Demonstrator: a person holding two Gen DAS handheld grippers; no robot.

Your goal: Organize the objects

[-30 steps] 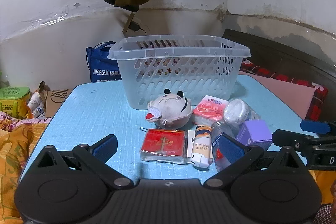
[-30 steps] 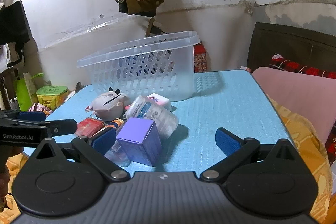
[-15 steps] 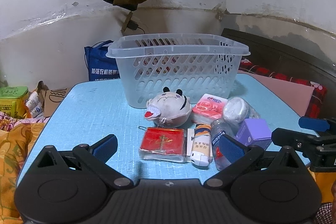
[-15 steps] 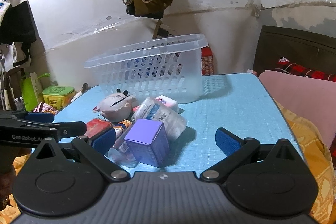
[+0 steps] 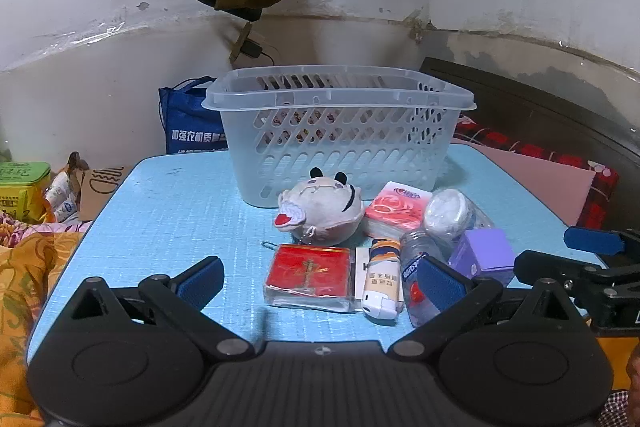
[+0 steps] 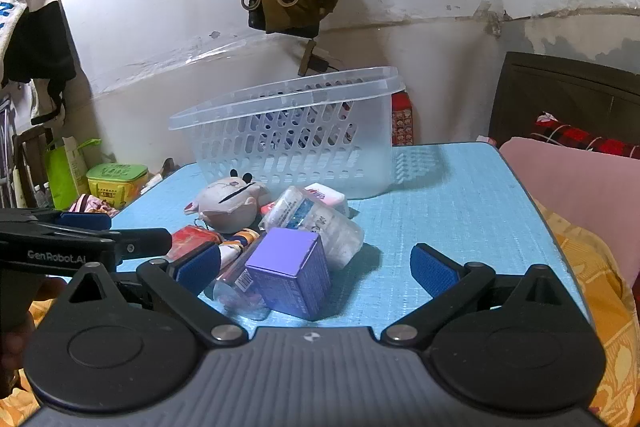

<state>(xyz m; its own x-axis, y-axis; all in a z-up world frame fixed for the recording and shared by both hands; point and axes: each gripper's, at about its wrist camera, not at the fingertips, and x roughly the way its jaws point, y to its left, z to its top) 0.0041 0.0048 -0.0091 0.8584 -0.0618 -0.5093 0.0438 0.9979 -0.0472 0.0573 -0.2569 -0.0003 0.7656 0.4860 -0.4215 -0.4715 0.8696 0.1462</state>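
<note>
Right gripper [image 6: 316,267] edged nearer purple box [image 6: 289,271]; left gripper [image 5: 318,277] reads "GenRobot.AI".

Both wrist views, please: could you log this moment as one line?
left gripper open | right gripper open | translucent slotted plastic basket empty | items on blue table

Legible markings are few. The left gripper [image 6: 86,227], seen at 9 o'clock in the right wrist view, bears "GenRobot.AI" in pale letters on its black body. The white-and-black garment [image 6: 28,15] hanging at 10 o'clock shows blue letters "GROU", cut off at a fold. The blue bag [image 5: 192,123] behind the basket at 11 o'clock carries white Chinese characters. Print on the white tube [image 5: 382,279], pink packet [image 5: 398,209] and green tin [image 5: 22,187] is too small to read.
</note>
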